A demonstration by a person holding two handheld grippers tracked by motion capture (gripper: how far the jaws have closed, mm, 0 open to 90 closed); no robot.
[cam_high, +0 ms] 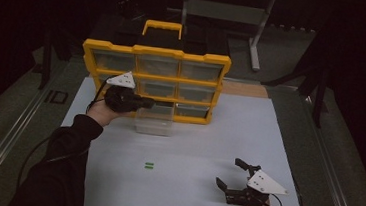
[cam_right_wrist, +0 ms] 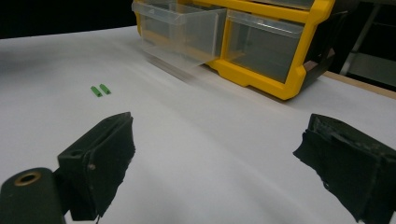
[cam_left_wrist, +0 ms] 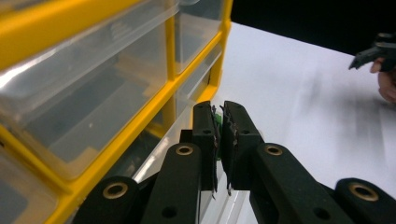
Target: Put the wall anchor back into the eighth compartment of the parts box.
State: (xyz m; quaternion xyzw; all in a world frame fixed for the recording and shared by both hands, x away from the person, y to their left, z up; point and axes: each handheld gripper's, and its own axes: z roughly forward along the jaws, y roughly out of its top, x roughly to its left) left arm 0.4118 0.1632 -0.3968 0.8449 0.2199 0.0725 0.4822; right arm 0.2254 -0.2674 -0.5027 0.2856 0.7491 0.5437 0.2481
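A yellow organizer [cam_high: 158, 52] with clear drawers stands upright at the back of the white mat. Its bottom middle drawer [cam_high: 154, 123] is pulled out. My left gripper [cam_high: 151, 101] hovers over that open drawer, shut on a small green piece [cam_left_wrist: 216, 119] that peeks out between the jaws. Two more green pieces [cam_high: 149, 166] lie side by side on the mat's middle, also seen as green pieces [cam_right_wrist: 100, 90] in the right gripper view. My right gripper [cam_high: 229, 172] rests open near the front right, with nothing between its fingers [cam_right_wrist: 109, 149].
The white mat [cam_high: 248, 139] covers the table, with bare room between the organizer and the front edge. A metal stand [cam_high: 255, 34] rises behind the organizer. The other drawers [cam_right_wrist: 266, 44] are shut. A wooden strip [cam_high: 245, 89] shows beside the organizer.
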